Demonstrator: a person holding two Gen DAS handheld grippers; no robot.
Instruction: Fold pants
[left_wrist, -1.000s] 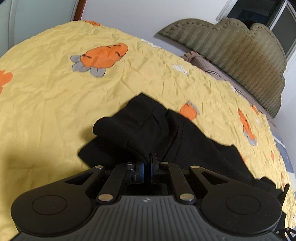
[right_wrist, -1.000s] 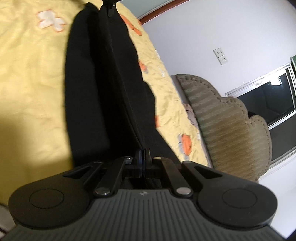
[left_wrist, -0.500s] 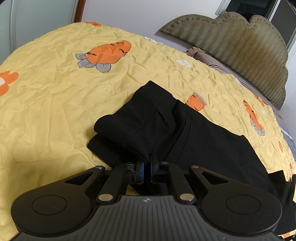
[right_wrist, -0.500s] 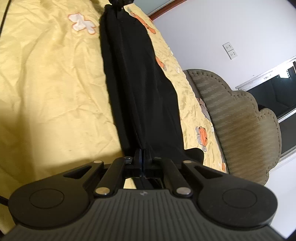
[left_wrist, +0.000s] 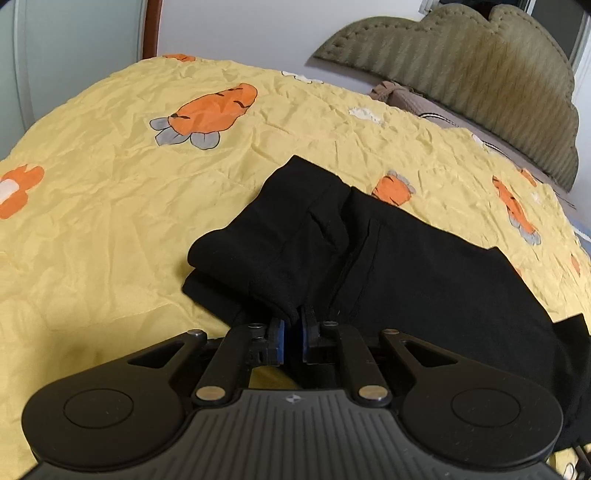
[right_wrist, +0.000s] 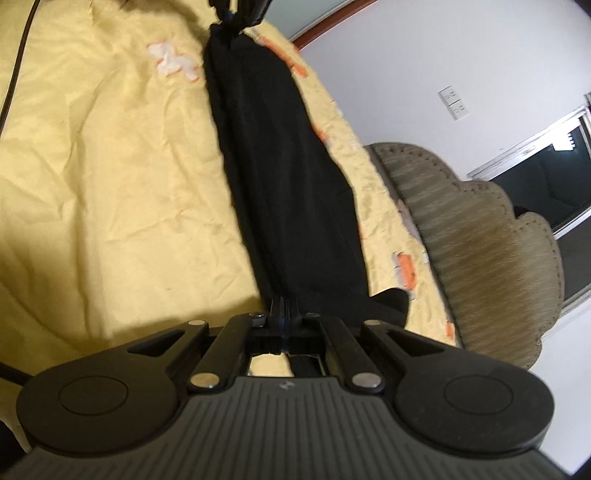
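Note:
Black pants (left_wrist: 369, 258) lie on a yellow carrot-print bedspread (left_wrist: 110, 206), folded lengthwise, waistband end towards the left. My left gripper (left_wrist: 293, 325) is shut on the near edge of the waistband end. In the right wrist view the pants (right_wrist: 288, 192) stretch as a long taut strip away from my right gripper (right_wrist: 282, 308), which is shut on the leg end. The left gripper (right_wrist: 236, 11) shows at the strip's far end, at the top of that view.
An olive scalloped headboard (left_wrist: 461, 62) and a pillow (left_wrist: 410, 99) stand at the bed's far side. A white wall with a socket (right_wrist: 454, 103) and a dark window (right_wrist: 546, 166) lie beyond. A dark cable (right_wrist: 14, 81) crosses the bedspread at left.
Both grippers have lowered the pants towards the bedspread and stretched them out. The garment now lies flatter and more of the bed shows around it.

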